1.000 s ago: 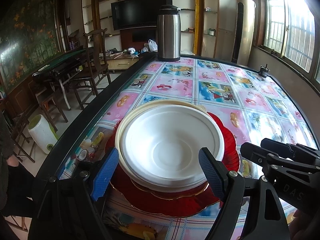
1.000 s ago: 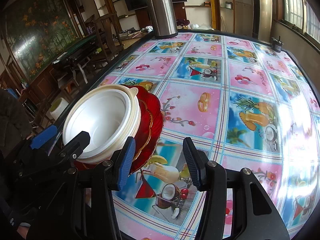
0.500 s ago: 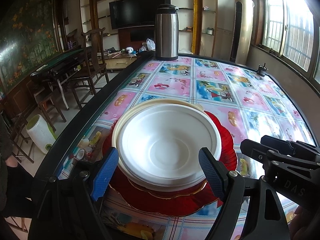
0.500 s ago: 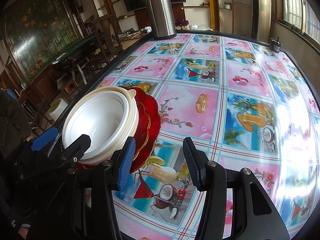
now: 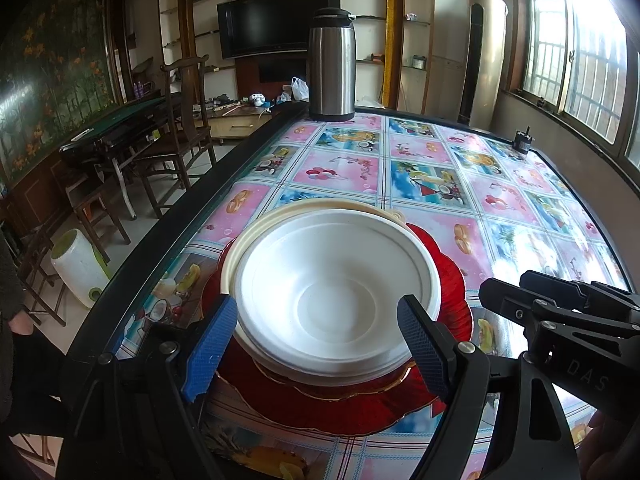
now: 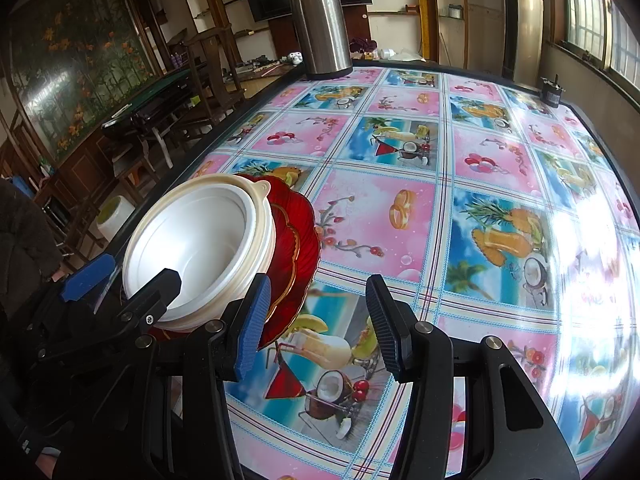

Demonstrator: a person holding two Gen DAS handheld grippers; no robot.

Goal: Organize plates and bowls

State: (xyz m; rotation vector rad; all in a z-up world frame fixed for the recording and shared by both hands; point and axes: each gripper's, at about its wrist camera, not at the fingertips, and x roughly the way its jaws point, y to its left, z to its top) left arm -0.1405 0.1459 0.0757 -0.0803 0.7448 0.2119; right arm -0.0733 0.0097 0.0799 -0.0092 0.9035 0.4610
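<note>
A white foam bowl (image 5: 336, 292) is nested in a cream bowl (image 5: 316, 210), and both sit on stacked red plates (image 5: 340, 408) with gold rims near the table's left edge. My left gripper (image 5: 316, 346) is open, its blue pads on either side of the white bowl's near rim, just clear of it. The stack also shows in the right wrist view: white bowl (image 6: 196, 248), red plates (image 6: 296, 256). My right gripper (image 6: 316, 328) is open and empty just right of the stack, above the tablecloth.
A steel thermos (image 5: 331, 66) stands at the table's far edge. A small black object (image 5: 523, 142) sits at the far right. The patterned tablecloth (image 6: 460, 208) covers the table. Chairs (image 5: 180, 136) and a white bucket (image 5: 78, 268) stand on the floor left.
The left gripper has drawn back slightly and risen a little from the stack. The bowls and plates have not moved. Both grippers stay open.
</note>
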